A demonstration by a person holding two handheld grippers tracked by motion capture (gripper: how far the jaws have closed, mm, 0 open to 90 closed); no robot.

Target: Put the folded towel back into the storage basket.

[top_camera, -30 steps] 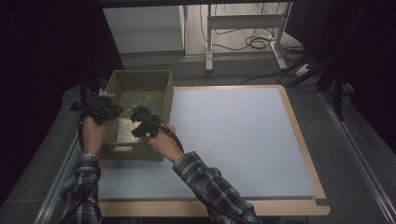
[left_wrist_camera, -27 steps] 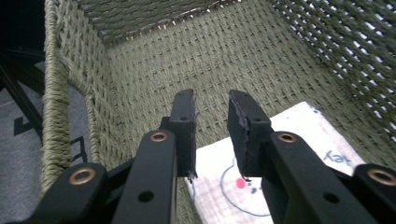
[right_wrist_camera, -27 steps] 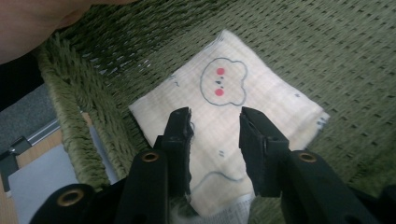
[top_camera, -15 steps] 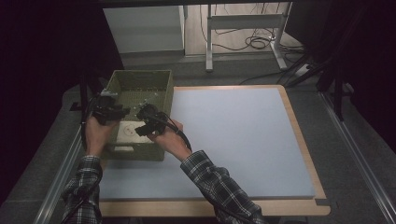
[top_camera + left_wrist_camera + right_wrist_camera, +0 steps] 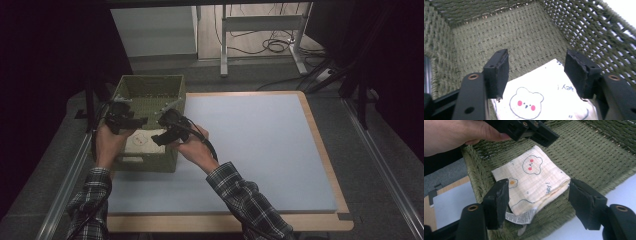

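Releasing: both pairs of jaws have just been opening, nothing pinched between either.
Right gripper (image 5: 159,139): jaws apart, hanging over the near end of the basket; cloth below its black pads, untouched.
Left gripper (image 5: 141,121): at nine o'clock of the right one, jaws apart, aimed down into the basket, its pads off the cloth.
Cloth (image 5: 531,178): folded cream square with a bear print, lying flat on the basket floor at the near end, care tag sticking out at six o'clock.
Handling: looks light, soft, floppy; it will sag and unfold if lifted by one corner. Best pinched on the thick folded edge.
Basket (image 5: 150,82): green woven, at the blue mat's (image 5: 260,150) nine o'clock edge; far half bare.
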